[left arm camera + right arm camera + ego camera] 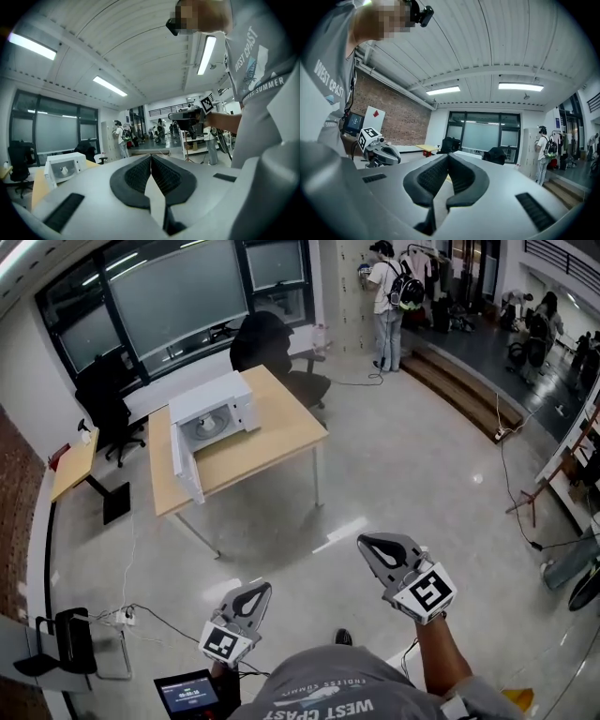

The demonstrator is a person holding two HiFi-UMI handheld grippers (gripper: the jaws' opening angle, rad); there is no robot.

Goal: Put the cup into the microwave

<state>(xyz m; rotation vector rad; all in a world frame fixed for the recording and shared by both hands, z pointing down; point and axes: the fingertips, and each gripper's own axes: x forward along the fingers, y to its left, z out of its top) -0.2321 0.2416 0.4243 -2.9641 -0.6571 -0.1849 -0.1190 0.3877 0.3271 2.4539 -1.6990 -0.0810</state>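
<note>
We hold left gripper (pixel 251 594) and right gripper (pixel 373 547) clenched and empty, well apart from the wooden table (pixel 281 432), open microwave (pixel 217 390) facing us, only the left gripper view picks out the white cup (pixel 63 169) inside (tiny, seemingly upright).

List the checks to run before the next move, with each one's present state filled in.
1. Left gripper empty: ok, jaws together, nothing between.
2. Right gripper empty: ok, jaws together, nothing between.
3. Microwave door open: ok.
4. Microwave contents: cannot tell; small white object inside, too small to identify.
5. Table within reach: not ok; both grippers are well back from it, over the floor.
</note>
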